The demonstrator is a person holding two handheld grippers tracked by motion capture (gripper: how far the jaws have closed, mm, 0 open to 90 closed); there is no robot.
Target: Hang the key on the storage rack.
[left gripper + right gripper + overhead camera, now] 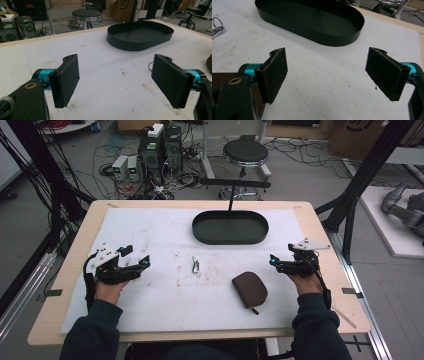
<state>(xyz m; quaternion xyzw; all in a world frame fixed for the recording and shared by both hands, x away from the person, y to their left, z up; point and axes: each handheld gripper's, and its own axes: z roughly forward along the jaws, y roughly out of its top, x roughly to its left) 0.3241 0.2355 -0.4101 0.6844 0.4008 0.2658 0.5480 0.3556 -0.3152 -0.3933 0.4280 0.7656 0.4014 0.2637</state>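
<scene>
Nothing looks started: both the left gripper (134,258) and right gripper (278,260) stand wide and empty. The clip (195,265) and pouch (249,289) lie between them, untouched; the tray (200,233) beyond holds nothing.

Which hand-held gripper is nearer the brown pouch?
Right. The right hand-held gripper sits just beyond the brown pouch toward the table's right edge; the left hand-held gripper is far across the mat, past the metal clip.

Dim even overhead light, soft shadows, slight blur, mild edge distortion
</scene>
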